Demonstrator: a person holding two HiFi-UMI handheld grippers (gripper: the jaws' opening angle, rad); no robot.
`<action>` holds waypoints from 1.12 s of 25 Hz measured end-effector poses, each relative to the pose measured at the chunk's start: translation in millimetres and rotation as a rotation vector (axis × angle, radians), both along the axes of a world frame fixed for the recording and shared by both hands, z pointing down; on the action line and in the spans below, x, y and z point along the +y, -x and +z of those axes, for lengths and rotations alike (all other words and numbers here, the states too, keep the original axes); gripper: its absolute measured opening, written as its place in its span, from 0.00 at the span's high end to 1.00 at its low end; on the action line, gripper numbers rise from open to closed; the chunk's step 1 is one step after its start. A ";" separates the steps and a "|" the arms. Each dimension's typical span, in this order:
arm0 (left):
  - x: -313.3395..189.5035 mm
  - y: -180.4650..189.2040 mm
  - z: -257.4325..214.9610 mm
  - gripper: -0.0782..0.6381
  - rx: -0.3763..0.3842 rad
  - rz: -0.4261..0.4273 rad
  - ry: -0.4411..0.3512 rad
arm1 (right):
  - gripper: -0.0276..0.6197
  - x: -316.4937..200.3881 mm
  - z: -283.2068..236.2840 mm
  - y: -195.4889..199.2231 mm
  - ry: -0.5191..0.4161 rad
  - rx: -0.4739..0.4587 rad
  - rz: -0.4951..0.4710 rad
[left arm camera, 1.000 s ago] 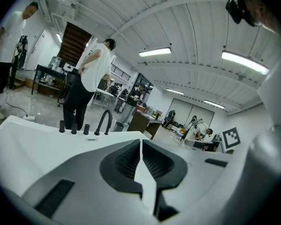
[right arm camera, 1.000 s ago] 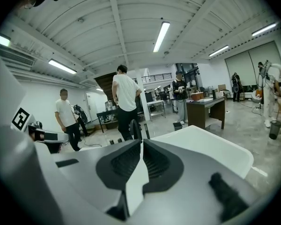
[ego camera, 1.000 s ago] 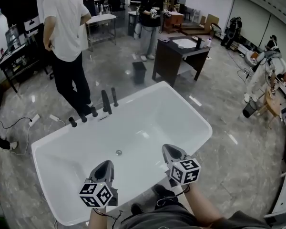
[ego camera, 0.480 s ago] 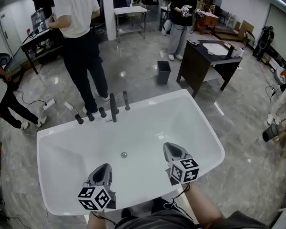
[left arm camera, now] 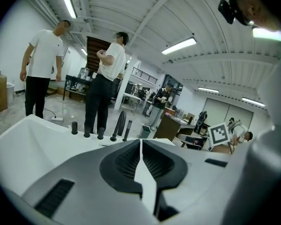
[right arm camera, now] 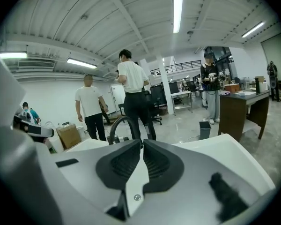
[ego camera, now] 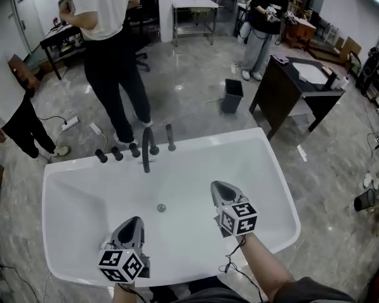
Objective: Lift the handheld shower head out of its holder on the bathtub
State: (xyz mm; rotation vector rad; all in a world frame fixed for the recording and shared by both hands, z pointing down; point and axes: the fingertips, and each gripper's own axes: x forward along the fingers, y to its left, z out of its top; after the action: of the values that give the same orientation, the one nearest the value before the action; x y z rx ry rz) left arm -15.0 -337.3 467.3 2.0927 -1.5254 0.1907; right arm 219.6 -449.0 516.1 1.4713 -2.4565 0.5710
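A white bathtub lies before me, with black fittings along its far rim. The handheld shower head is a slim black stick standing upright in its holder, to the right of the arched spout and three knobs. The left gripper view shows the shower head far ahead. My left gripper hangs shut and empty over the tub's near part. My right gripper is also shut and empty over the basin, well short of the fittings. The left gripper and right gripper have their jaw tips meeting.
A person in a white shirt and black trousers stands just behind the tub's far rim. A dark desk and a small bin stand at the back right. A power strip and cables lie on the floor. The drain is mid-basin.
Both grippers have moved forward from the tub's near rim to over the basin. My view has swung left, so the tub and fittings sit more centred.
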 end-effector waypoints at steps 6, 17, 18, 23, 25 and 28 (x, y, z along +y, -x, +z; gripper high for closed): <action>-38.3 1.2 21.9 0.85 -0.015 -0.033 0.008 | 0.91 -70.3 37.0 10.1 -0.010 -0.021 -0.007; -88.3 12.7 74.8 0.85 -0.013 -0.031 0.036 | 0.85 -142.9 107.8 49.0 0.030 -0.035 -0.023; -91.4 14.5 80.7 0.85 -0.010 -0.031 0.038 | 0.78 -146.6 115.4 53.3 0.037 -0.040 -0.025; -100.0 20.0 113.3 0.85 0.000 -0.043 0.057 | 0.72 -172.6 154.7 68.2 0.031 0.001 -0.040; -100.3 21.0 124.0 0.85 0.008 -0.047 0.066 | 0.72 -184.7 165.4 72.9 0.023 -0.005 -0.027; -102.5 20.8 137.1 0.85 -0.002 -0.041 0.067 | 0.72 -201.5 175.1 78.3 -0.019 0.014 -0.009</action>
State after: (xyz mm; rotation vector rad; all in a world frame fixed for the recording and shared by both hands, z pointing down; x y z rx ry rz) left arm -35.8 -439.8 604.3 2.0087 -1.5408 0.2260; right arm 141.3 -650.4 691.2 1.4657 -2.4630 0.5358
